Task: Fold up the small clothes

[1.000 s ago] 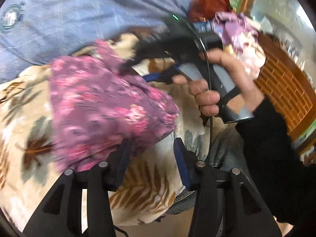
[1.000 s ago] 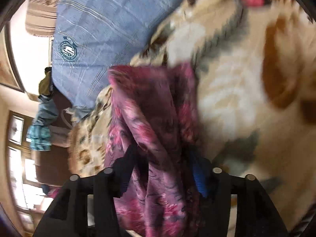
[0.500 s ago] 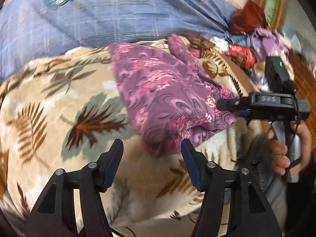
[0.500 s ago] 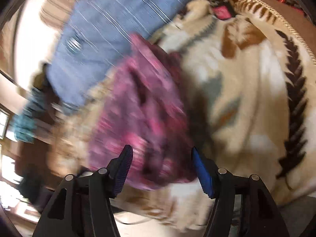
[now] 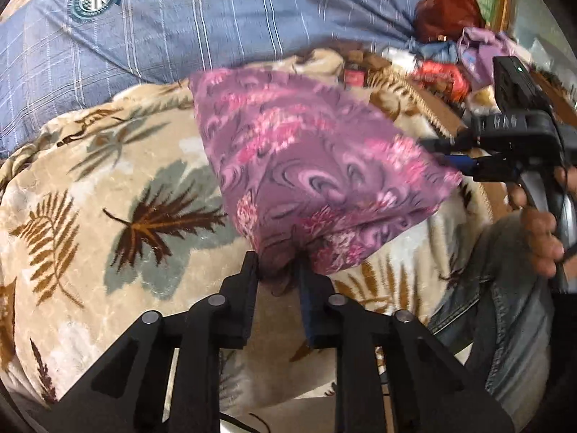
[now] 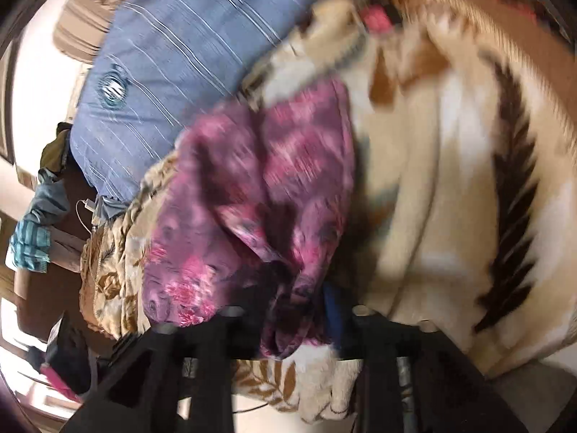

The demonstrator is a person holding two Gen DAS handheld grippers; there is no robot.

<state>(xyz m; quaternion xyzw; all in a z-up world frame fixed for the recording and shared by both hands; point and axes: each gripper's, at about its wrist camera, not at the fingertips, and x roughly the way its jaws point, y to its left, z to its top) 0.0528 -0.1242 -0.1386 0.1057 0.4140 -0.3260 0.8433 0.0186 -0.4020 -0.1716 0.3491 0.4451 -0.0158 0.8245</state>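
Observation:
A small purple cloth with pink flowers (image 5: 317,166) lies spread on a cream blanket with brown leaf print (image 5: 119,195). My left gripper (image 5: 279,265) is shut on the cloth's near corner. My right gripper (image 5: 447,158), seen at the right of the left wrist view, is shut on the cloth's right corner. In the blurred right wrist view the cloth (image 6: 259,187) bunches up between my right gripper's (image 6: 299,288) closed jaws.
A blue checked pillow (image 5: 173,18) lies behind the blanket. A heap of red, blue and purple clothes (image 5: 454,47) sits at the far right. The person's jeans-clad leg (image 5: 497,288) is at the blanket's right edge. A dark wooden piece with hanging clothes (image 6: 39,223) stands left.
Both grippers were open half a second ago. Now each has closed on a corner of the purple cloth, which is stretched flatter between them.

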